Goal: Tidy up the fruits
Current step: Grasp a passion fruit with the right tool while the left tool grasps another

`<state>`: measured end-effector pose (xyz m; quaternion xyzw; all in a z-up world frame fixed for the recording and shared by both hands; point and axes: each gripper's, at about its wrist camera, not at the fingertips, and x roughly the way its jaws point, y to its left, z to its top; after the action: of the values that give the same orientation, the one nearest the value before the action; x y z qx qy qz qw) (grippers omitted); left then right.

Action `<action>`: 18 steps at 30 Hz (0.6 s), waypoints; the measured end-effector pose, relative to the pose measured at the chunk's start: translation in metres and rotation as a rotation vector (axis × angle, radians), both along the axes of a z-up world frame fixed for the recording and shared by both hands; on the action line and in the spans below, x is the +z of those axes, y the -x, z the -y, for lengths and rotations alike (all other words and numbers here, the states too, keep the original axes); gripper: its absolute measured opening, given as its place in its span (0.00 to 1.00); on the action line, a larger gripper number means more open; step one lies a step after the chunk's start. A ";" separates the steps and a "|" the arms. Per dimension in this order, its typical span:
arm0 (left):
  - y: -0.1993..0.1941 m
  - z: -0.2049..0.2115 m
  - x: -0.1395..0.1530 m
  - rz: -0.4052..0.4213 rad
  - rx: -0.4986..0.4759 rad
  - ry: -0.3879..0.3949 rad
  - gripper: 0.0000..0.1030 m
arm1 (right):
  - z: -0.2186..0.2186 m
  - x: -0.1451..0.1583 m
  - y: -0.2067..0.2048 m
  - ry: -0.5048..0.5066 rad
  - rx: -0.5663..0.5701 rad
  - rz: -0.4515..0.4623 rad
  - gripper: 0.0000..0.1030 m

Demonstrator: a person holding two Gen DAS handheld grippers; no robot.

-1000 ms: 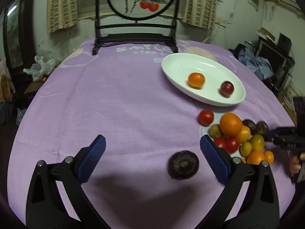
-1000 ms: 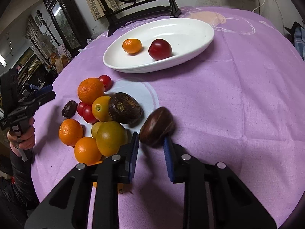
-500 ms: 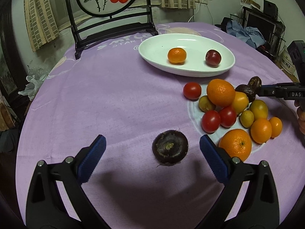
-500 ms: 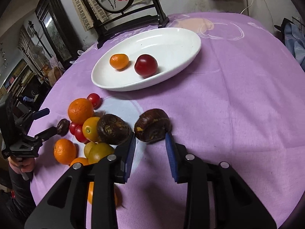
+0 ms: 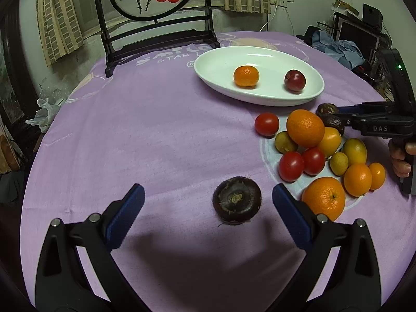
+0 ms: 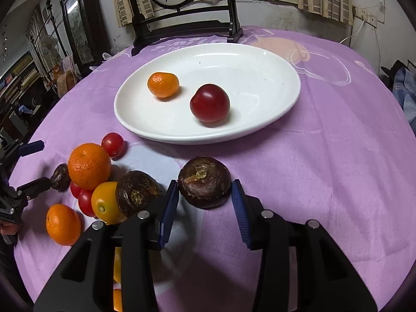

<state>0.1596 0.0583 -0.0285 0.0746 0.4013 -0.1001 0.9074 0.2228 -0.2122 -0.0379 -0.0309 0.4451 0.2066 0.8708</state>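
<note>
Left wrist view: the left gripper (image 5: pixel 208 202) is spread wide with nothing pinched. A dark brown water chestnut (image 5: pixel 236 200) sits on the purple tablecloth (image 5: pixel 145 135) between the blue pads, touching neither. Further back, the white oval dish (image 5: pixel 260 78) holds just two things, a small mandarin (image 5: pixel 246 76) and a dark red plum (image 5: pixel 294 80), lying apart from each other. On the cloth in front of the dish is the loose fruit pile (image 5: pixel 322 153): oranges, cherry tomatoes and some yellowish fruits bunched together. The right gripper (image 5: pixel 338 116) comes in from the right edge with a hand (image 5: pixel 401 157) on its handle, its tips by two more dark chestnuts at the pile's far side.

Right wrist view: the right gripper (image 6: pixel 205 197) has just been opening, and its jaws sit partly spread around another water chestnut (image 6: pixel 205 182). That one rests on the cloth just short of the dish (image 6: pixel 273 119), near the left pad and clear of the right one, so it isn't pinched. Same mandarin (image 6: pixel 163 84) and plum (image 6: pixel 209 103) inside the dish. A third chestnut (image 6: pixel 136 192) leans on the pile just left of the jaws, next to a big orange (image 6: pixel 89 166).
</note>
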 end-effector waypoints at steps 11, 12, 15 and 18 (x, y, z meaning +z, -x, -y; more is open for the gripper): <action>0.004 0.013 -0.006 -0.017 -0.077 -0.026 0.79 | 0.013 0.021 0.021 -0.117 -0.003 0.023 0.39; 0.002 0.014 -0.008 -0.028 -0.079 -0.028 0.74 | 0.012 0.023 0.023 -0.123 0.000 0.026 0.39; -0.001 0.013 -0.012 -0.058 -0.080 -0.019 0.66 | 0.010 0.025 0.026 -0.125 0.009 0.033 0.39; -0.004 0.012 -0.015 -0.077 -0.082 -0.003 0.65 | 0.008 0.026 0.028 -0.126 0.014 0.034 0.39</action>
<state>0.1638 0.0459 -0.0431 0.0884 0.4327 -0.1396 0.8863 0.1945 -0.2199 -0.0123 0.0175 0.4160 0.2399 0.8770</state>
